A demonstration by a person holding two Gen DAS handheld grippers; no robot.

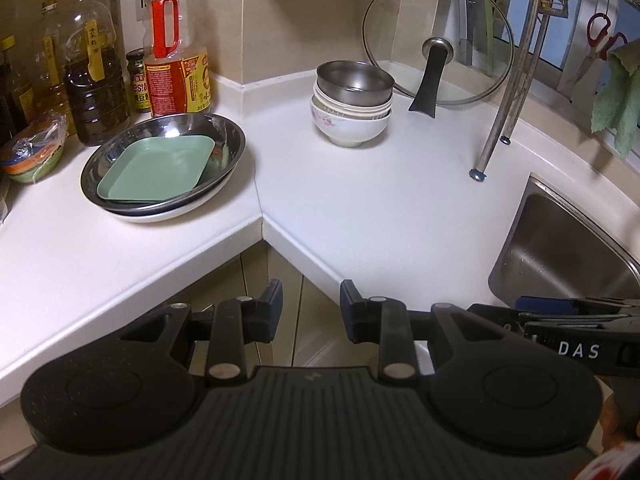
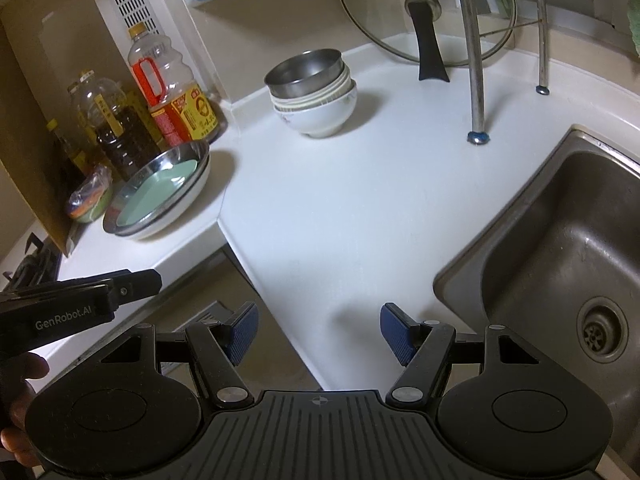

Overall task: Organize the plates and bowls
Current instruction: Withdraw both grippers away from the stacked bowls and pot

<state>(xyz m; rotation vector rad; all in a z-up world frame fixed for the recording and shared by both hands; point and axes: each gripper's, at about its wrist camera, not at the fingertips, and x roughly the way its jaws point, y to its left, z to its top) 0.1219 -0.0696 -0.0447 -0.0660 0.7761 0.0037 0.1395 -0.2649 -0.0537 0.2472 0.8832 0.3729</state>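
Note:
A stack of bowls (image 1: pixel 352 100) (image 2: pixel 314 96), white ones below and a steel one on top, stands at the back of the white counter. To its left lies a stack of plates (image 1: pixel 164 164) (image 2: pixel 160 192): a green square plate inside a steel dish on a white plate. My left gripper (image 1: pixel 311 312) hovers at the counter's inner corner edge, jaws apart with nothing between them. My right gripper (image 2: pixel 318 334) hangs over the counter's front edge beside the sink, open and empty. Each gripper shows at the side of the other's view.
A steel sink (image 2: pixel 560 264) (image 1: pixel 568 248) lies at the right. A glass pot lid (image 1: pixel 436 44) leans on the back wall near the rack legs (image 1: pixel 478 174). Oil and sauce bottles (image 1: pixel 96 92) and a wrapped bowl (image 1: pixel 34 152) crowd the left. A green cloth (image 1: pixel 618 100) and scissors hang right.

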